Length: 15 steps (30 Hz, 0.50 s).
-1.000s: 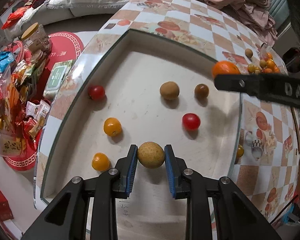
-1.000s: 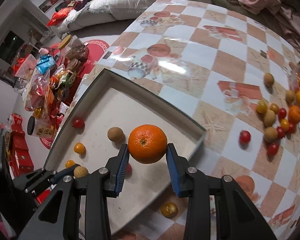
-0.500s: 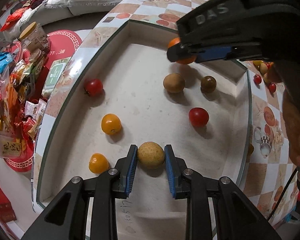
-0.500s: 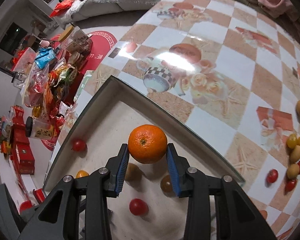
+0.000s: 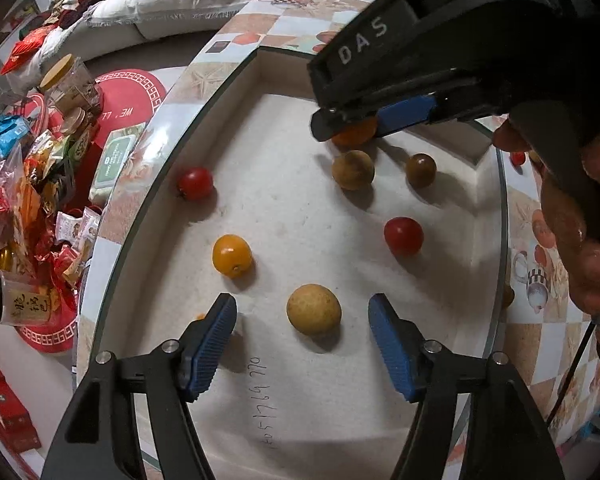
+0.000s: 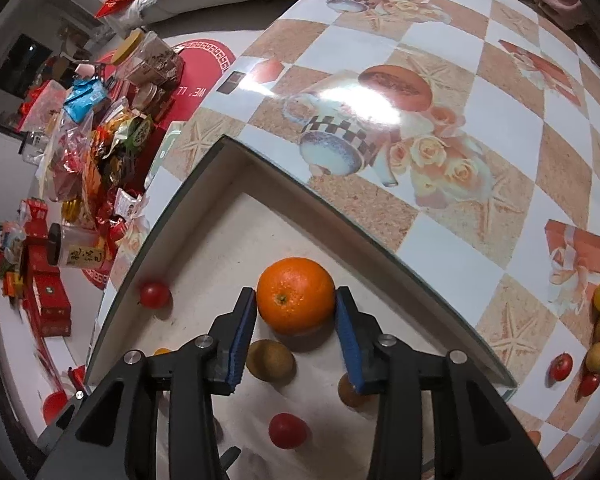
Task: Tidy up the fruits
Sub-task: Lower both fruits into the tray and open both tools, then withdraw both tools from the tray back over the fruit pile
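Note:
A white tray [image 5: 284,92] set in the table holds several small fruits. My left gripper [image 5: 302,322] is open, its jaws wide on either side of a tan round fruit [image 5: 314,309] that lies on the tray floor. My right gripper [image 6: 296,306] is shut on a large orange [image 6: 296,295], held low over the tray's far corner; it also shows in the left wrist view [image 5: 354,134], mostly hidden by the right gripper. Red tomatoes [image 5: 195,183] [image 5: 403,236], an orange kumquat [image 5: 232,255] and two brown fruits [image 5: 353,169] [image 5: 420,170] lie around.
More loose fruits [image 6: 598,344] lie on the checkered tablecloth [image 6: 460,92] to the right of the tray. Snack packets and jars [image 5: 32,184] crowd the floor on the left. A white sofa cushion [image 5: 172,12] lies beyond the table.
My left gripper has opened and released the tan fruit onto the tray. My right gripper has carried the orange in over the tray's far corner and lowered it.

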Each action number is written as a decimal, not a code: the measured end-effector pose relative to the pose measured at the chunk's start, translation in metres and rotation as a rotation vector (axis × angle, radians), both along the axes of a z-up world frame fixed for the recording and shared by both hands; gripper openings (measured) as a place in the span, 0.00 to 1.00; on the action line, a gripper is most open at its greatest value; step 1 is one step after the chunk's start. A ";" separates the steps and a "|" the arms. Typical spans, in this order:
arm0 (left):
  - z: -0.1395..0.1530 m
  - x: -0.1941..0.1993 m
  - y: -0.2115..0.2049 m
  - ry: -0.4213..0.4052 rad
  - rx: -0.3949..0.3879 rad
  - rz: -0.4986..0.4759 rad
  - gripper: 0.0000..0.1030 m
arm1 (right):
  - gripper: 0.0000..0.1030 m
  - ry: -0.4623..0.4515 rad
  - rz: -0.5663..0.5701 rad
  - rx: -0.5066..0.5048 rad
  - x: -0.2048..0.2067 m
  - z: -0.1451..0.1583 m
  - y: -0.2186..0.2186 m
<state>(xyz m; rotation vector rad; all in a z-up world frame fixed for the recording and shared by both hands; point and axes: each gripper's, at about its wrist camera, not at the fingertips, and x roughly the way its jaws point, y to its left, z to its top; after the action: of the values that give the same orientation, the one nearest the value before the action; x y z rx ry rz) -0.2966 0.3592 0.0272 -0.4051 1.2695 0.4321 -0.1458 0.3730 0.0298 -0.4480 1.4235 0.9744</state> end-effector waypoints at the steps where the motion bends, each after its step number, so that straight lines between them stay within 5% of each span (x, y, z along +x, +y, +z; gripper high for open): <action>1: 0.000 0.000 0.001 0.002 -0.001 -0.001 0.67 | 0.51 0.003 0.001 0.001 -0.001 0.001 0.000; 10: 0.000 -0.002 0.000 0.027 -0.013 -0.006 0.68 | 0.78 0.022 0.019 0.044 -0.011 0.015 0.003; 15: 0.003 -0.005 -0.001 0.046 -0.008 -0.004 0.68 | 0.78 0.051 -0.019 0.102 -0.008 0.032 -0.005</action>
<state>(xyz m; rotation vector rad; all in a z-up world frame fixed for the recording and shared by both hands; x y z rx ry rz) -0.3012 0.3582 0.0301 -0.4009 1.3165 0.4348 -0.1542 0.3685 0.0619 -0.3357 1.4139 1.0446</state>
